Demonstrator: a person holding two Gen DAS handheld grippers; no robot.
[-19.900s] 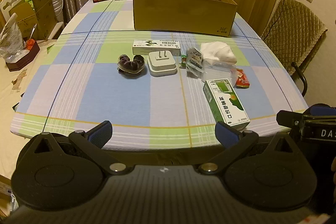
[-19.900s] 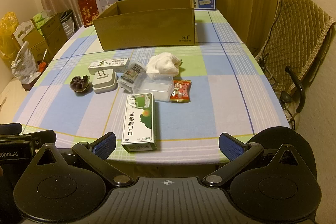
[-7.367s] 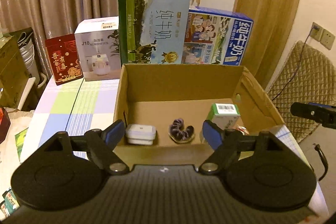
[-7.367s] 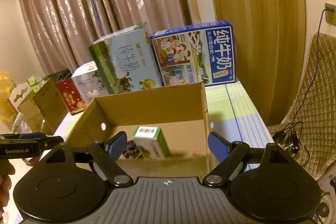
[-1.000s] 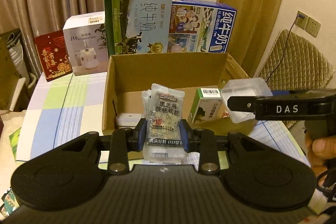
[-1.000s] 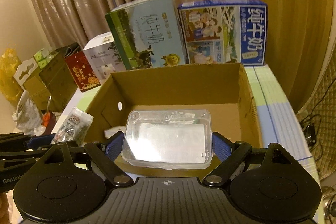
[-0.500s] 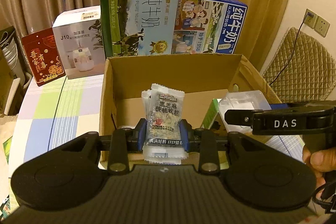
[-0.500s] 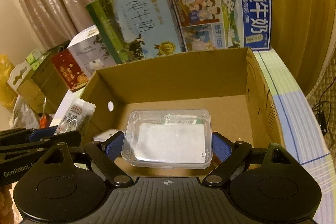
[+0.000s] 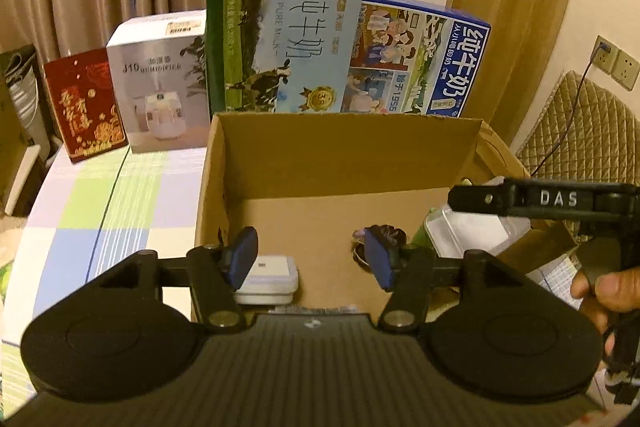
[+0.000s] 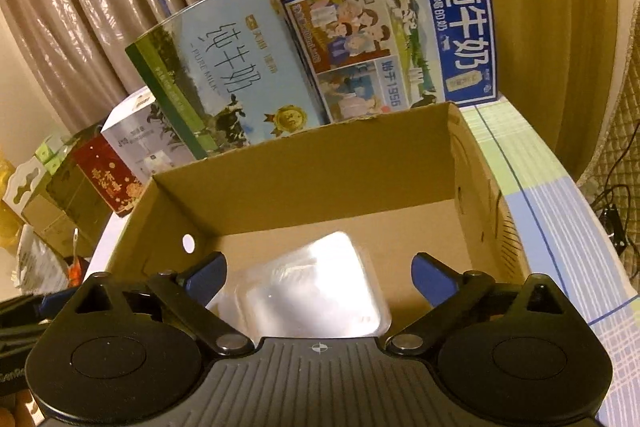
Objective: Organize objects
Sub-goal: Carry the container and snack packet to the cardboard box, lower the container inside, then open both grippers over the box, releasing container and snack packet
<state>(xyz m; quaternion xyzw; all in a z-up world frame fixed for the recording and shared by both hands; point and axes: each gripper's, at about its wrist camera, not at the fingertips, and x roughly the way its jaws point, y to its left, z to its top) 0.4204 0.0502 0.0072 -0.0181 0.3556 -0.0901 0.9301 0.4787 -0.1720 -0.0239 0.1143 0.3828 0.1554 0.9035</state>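
Cardboard box (image 9: 348, 163) is sitting open-topped on the checked tablecloth (image 9: 100, 211), and both grippers are hanging over its near edge. Inside it, in the left wrist view, a white charger (image 9: 270, 277) is lying in the near left corner against the box wall, a dark brown hair scrunchie (image 9: 386, 237) is lying near the middle of the floor, and a clear plastic container (image 9: 468, 233) is resting to the right of it, partly covering a green carton whose edge is only just showing. In the right wrist view the same clear plastic container (image 10: 316, 291) is lying tilted on the box floor, between the blue pads but touching neither.

Left gripper (image 9: 312, 257) is hovering with its jaws apart and nothing between them. Right gripper (image 10: 320, 273) is standing wide open too, its fingers clear of the container; seen from the left camera, it is reaching in from the right, a hand (image 9: 604, 289) wrapped around its handle.

Behind the box, a green milk carton (image 9: 280, 39) and a blue milk carton (image 9: 420, 59) are standing upright, with a white humidifier box (image 9: 160, 83) and a red gift box (image 9: 84, 103) further left. A quilted chair (image 9: 584, 131) is standing to the right.
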